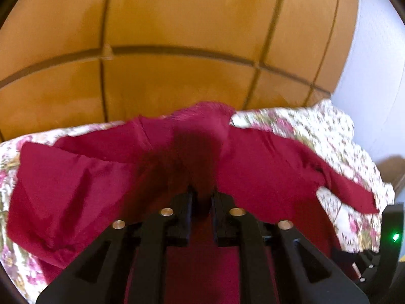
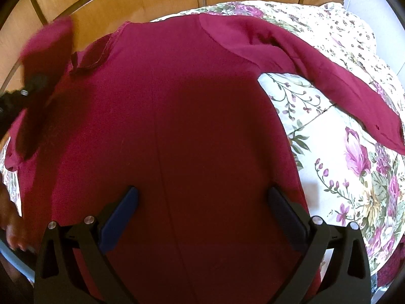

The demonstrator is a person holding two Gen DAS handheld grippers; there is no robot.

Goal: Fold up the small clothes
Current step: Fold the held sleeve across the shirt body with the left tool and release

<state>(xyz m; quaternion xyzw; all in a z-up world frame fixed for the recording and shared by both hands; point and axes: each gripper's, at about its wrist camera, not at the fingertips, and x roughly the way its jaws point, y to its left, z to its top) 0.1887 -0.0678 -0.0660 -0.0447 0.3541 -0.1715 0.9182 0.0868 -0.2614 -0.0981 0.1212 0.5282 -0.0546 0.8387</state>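
Observation:
A dark red long-sleeved garment [image 2: 192, 116] lies spread on a floral cloth [image 2: 354, 177]. One sleeve [image 2: 349, 93] stretches out to the right. In the right wrist view the other sleeve [image 2: 48, 40] stands lifted and blurred at the left, over the black left gripper. In the left wrist view my left gripper [image 1: 203, 197] has a narrow gap between its fingers. Red fabric [image 1: 202, 136] rises in a fold from that gap and drapes in front. My right gripper [image 2: 201, 197] hangs wide open over the garment's lower body, with nothing between its blue pads [image 2: 121, 217].
Orange-brown wooden panels [image 1: 177, 25] stand behind the floral cloth, and a white wall [image 1: 374, 63] is at the right. The right tool's black body with a green light [image 1: 395, 236] shows at the right edge. A person's hand [image 2: 12, 228] is at the lower left.

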